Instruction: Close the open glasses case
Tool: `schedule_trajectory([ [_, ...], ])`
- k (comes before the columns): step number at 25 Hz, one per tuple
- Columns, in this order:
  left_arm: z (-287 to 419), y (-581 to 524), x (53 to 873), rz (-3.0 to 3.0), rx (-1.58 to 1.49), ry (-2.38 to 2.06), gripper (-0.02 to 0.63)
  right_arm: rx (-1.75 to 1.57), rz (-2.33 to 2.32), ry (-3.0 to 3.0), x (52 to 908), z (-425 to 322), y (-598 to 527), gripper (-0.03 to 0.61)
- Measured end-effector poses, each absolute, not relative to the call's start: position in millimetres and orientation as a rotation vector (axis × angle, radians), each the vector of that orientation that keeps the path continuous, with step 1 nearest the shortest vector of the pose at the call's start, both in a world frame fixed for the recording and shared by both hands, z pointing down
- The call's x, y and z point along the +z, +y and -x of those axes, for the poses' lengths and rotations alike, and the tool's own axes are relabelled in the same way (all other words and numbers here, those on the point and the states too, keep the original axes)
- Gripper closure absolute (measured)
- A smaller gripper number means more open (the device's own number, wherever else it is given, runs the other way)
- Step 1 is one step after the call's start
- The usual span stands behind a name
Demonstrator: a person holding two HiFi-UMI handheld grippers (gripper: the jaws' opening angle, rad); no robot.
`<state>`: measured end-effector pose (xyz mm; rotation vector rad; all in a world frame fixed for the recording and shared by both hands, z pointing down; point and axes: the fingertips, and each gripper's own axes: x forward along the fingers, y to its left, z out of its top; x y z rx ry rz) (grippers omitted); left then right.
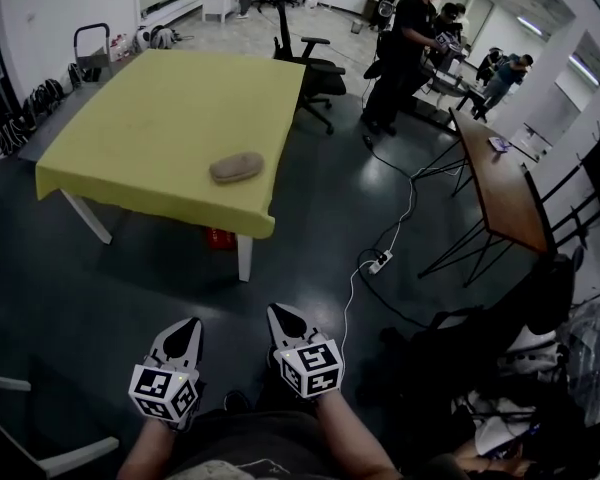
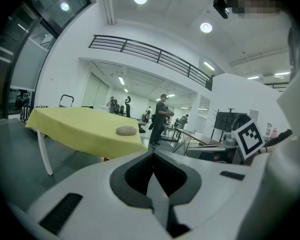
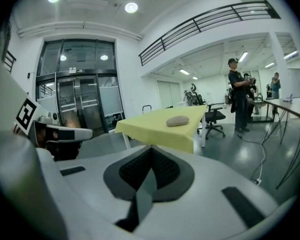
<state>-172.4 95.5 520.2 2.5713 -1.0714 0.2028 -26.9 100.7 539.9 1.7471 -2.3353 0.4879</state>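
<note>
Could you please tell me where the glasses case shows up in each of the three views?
Head view: the glasses case lies left of centre in the upper half, near the table's front right corner.
Left gripper view: the case is left of centre, above the shut jaws.
Right gripper view: the case is just right of centre.
Shared landmark: the yellow table beneath it.

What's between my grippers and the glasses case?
Head view: only bare floor and the yellow tablecloth separate the left gripper and right gripper from the glasses case.
</note>
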Motion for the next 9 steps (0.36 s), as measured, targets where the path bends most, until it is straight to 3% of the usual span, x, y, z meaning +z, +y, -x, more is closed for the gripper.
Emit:
schedule_trajectory([
  [9, 167, 108, 527, -2.562, 0.208, -1.032, 0.604, 0.489, -1.712, -2.320, 546, 34, 109, 0.591],
])
